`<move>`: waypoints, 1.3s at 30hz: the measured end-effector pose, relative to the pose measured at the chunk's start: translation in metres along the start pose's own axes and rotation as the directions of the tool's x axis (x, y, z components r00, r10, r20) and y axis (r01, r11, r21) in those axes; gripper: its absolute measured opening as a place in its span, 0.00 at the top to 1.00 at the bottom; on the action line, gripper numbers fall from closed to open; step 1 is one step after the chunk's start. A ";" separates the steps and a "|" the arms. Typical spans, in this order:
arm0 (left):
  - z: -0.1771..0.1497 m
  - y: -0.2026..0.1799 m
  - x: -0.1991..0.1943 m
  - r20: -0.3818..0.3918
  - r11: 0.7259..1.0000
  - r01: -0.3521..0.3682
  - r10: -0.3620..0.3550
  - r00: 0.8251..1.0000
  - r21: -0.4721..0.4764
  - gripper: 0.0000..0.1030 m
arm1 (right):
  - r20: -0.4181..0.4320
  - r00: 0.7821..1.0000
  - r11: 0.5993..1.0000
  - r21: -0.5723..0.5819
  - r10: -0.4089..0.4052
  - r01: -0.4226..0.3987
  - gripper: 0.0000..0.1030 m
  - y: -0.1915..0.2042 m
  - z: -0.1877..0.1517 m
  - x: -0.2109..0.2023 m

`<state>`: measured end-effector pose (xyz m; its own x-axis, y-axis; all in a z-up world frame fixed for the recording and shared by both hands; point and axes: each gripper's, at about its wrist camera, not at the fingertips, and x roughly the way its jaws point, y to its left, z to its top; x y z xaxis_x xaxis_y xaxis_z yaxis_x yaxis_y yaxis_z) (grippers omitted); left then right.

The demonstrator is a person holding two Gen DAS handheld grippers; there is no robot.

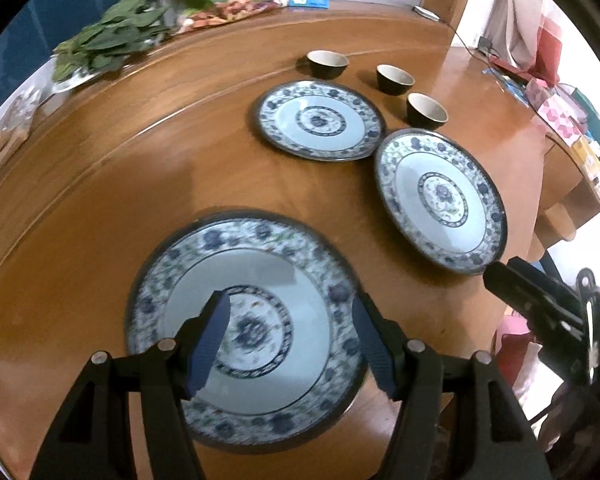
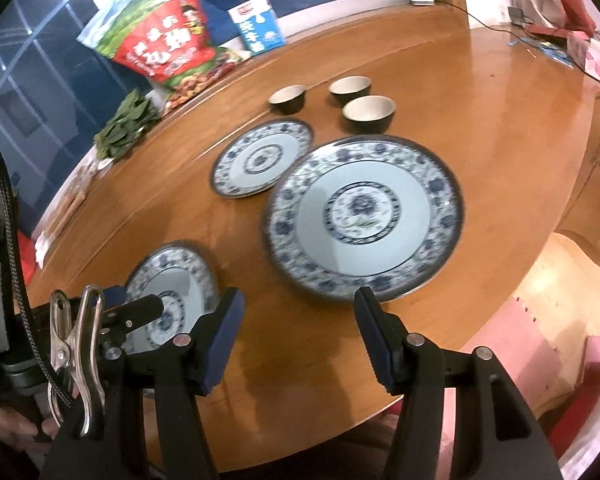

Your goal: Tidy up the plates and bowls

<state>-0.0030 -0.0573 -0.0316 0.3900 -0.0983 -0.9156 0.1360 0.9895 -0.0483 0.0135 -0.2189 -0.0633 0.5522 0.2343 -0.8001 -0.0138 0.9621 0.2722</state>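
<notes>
Currently hovering wide open and empty: left gripper [image 1: 288, 320] above the nearest blue-and-white floral ceramic plate [image 1: 260, 264], right gripper [image 2: 298, 316] just short of the middle plate [image 2: 364, 216]. Beyond the far plate [image 1: 318, 120] on the brown wooden counter [image 1: 140, 168], three dark bowls [image 1: 392, 78].

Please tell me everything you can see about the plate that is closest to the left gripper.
The nearest plate is round, pale blue in the middle, with a blue flower medallion, a flowered band around it and a dark rim. It looks like glazed ceramic. It is empty and lies flat on the wooden table, apart from the other two plates. The left gripper is over it with open jaws; whether they touch it cannot be told.
</notes>
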 end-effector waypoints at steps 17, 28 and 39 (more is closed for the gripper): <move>0.042 -0.058 0.036 -0.030 0.999 0.050 -0.050 0.998 -0.008 0.35 | -0.019 0.998 0.998 0.003 -0.060 0.060 0.43 -0.061 0.041 0.015; 0.060 -0.085 0.061 -0.047 0.997 0.064 -0.065 0.997 -0.033 0.35 | -0.056 0.995 0.996 -0.013 -0.087 0.086 0.43 -0.097 0.059 0.033; 0.066 -0.094 0.076 -0.076 0.996 0.056 -0.061 0.995 -0.067 0.35 | -0.093 0.993 0.997 -0.032 -0.076 0.073 0.43 -0.111 0.067 0.048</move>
<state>0.0741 -0.1644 -0.0707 0.3104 -0.1503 -0.9386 0.0961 0.9873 -0.1264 0.0972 -0.3234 -0.0965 0.4715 0.1723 -0.8649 -0.0001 0.9807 0.1953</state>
